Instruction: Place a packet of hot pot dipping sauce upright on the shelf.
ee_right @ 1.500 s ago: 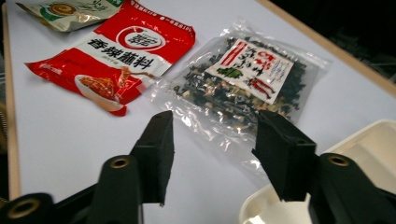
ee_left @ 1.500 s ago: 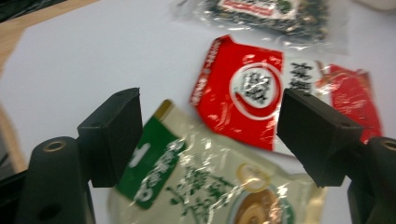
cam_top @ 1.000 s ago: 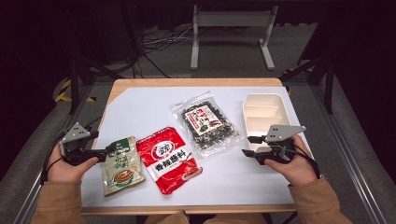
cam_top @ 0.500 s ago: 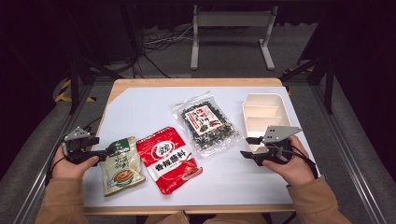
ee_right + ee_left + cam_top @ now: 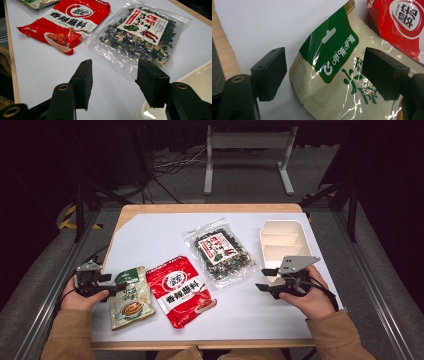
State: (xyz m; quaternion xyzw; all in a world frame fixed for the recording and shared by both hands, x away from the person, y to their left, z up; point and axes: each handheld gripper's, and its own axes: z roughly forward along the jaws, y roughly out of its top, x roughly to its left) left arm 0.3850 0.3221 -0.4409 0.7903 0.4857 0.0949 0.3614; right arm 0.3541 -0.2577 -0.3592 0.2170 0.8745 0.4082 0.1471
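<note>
The desk [image 5: 165,232] carries a white sheet bordered by a wooden rim. Three packets lie in a row across its near half, and a white compartment tray [image 5: 282,240] sits toward the right edge. The left gripper [image 5: 111,285] is held low near the left edge, close to the near-left corner. Its jaws stand wide apart and grip nothing. In the left gripper view, the green-and-cream packet [image 5: 337,75] lies flat on the sheet between and beyond the two jaws. The packet's green top corner with the hang slot sits in the gap, and the right-hand jaw overlaps the packet's printed face in that view; whether either jaw touches the packet cannot be told. The red packet [image 5: 181,290] lies just beside the green-and-cream packet, toward the middle of the near edge. The two packets' edges meet or overlap slightly. The right gripper [image 5: 263,279] is held near the right edge, just in front of the tray's near end. Its jaws are also well open and empty. In the right gripper view, the clear packet of dark dried contents [image 5: 140,35] lies beyond the jaws, with one clear corner reaching toward the gap between them. The tray rim appears behind the right-hand jaw.
</note>
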